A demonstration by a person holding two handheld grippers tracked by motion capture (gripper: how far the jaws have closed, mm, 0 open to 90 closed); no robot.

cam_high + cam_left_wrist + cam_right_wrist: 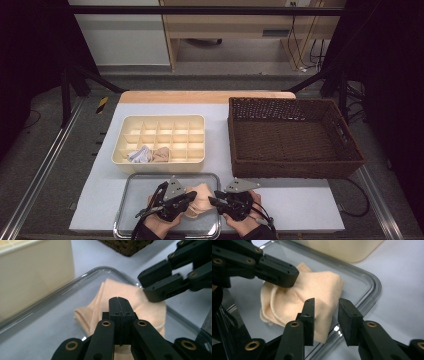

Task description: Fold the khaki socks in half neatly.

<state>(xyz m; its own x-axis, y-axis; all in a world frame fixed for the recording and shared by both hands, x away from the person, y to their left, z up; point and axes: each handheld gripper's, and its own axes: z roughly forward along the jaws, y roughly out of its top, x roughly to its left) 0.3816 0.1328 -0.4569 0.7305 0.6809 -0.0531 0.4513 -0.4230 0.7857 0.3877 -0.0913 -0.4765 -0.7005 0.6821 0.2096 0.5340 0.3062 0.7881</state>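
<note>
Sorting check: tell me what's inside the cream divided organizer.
In the cream divided organizer, two front-row compartments hold bundles: a white bundle and, right of it, a peach bundle. The other compartments look empty, though the front wall hides the front row's floor.

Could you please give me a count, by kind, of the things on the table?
Socks: 3, one peach sock on the tray, one white and one peach in the organizer
Clear tray: 1
Cream divided organizer: 1
Brown wicker basket: 1
Total: 6
</note>
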